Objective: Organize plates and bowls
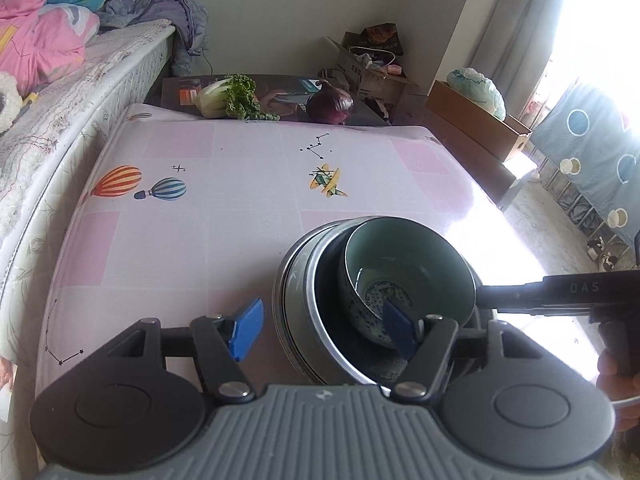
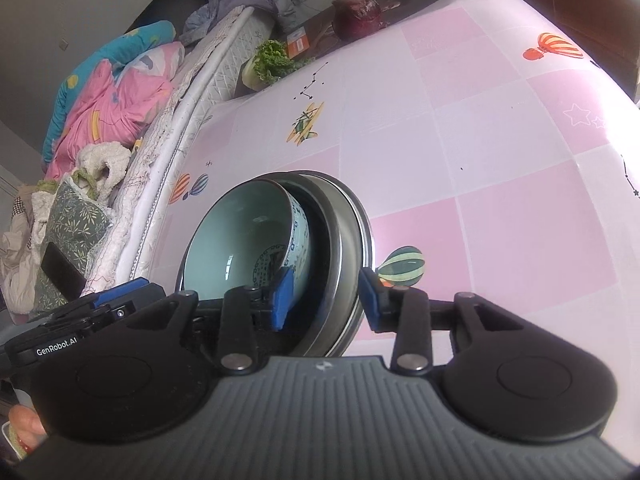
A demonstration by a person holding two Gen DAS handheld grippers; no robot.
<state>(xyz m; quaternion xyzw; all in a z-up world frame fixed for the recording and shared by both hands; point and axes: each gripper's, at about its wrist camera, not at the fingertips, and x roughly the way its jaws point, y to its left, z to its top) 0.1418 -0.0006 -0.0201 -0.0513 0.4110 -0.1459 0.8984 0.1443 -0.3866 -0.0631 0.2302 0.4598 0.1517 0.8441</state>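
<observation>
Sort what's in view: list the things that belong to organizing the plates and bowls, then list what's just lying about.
Part of the job:
- ceramic bowl, nested on top
- metal dishes stacked under it
- left gripper, right gripper, both open astride the stack's rim

Lying about:
- leafy greens
- red onion
- bedding
- cardboard boxes

Celadon bowl (image 1: pixel 404 264) nested tilted in stacked steel plates (image 1: pixel 294 300).

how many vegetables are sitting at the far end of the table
2. A leafy green cabbage lies at the far edge toward the bed side, and a purple onion sits to its right in the left wrist view. Others may be hidden beyond the edge.
</observation>
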